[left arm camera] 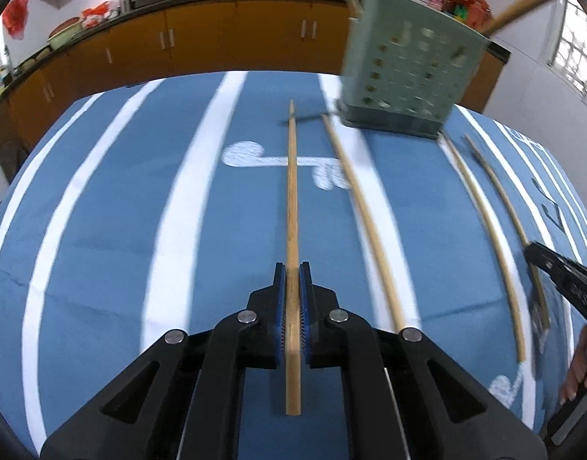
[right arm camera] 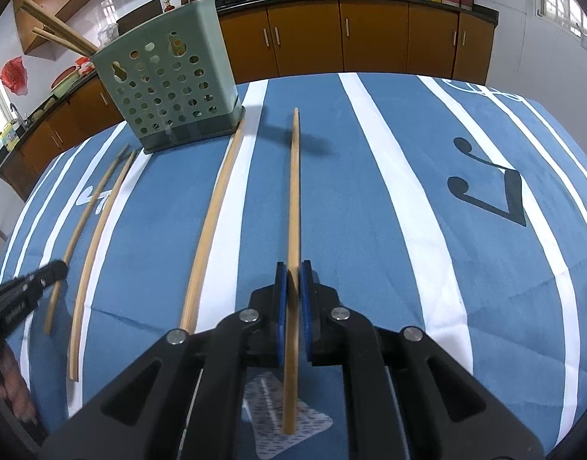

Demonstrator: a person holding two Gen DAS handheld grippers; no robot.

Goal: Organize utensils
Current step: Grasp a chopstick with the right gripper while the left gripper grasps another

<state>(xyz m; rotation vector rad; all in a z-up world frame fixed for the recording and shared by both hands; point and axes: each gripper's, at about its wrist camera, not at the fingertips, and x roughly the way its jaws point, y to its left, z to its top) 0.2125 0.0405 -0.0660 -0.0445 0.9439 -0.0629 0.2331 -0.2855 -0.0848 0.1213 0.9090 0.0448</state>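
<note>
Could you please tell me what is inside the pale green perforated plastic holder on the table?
Wooden chopstick ends stick out above the pale green perforated plastic holder. Their lower parts and any other contents are hidden by its walls.

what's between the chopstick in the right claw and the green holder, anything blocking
Nothing visible. The right claw grips its chopstick; the green holder stands ahead to the left. One loose chopstick lies flat on the cloth between them, low enough to pass over.

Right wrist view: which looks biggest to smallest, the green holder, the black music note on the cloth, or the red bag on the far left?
1. green holder
2. black music note
3. red bag, though it is farthest away, so its true size is unsure.
</note>
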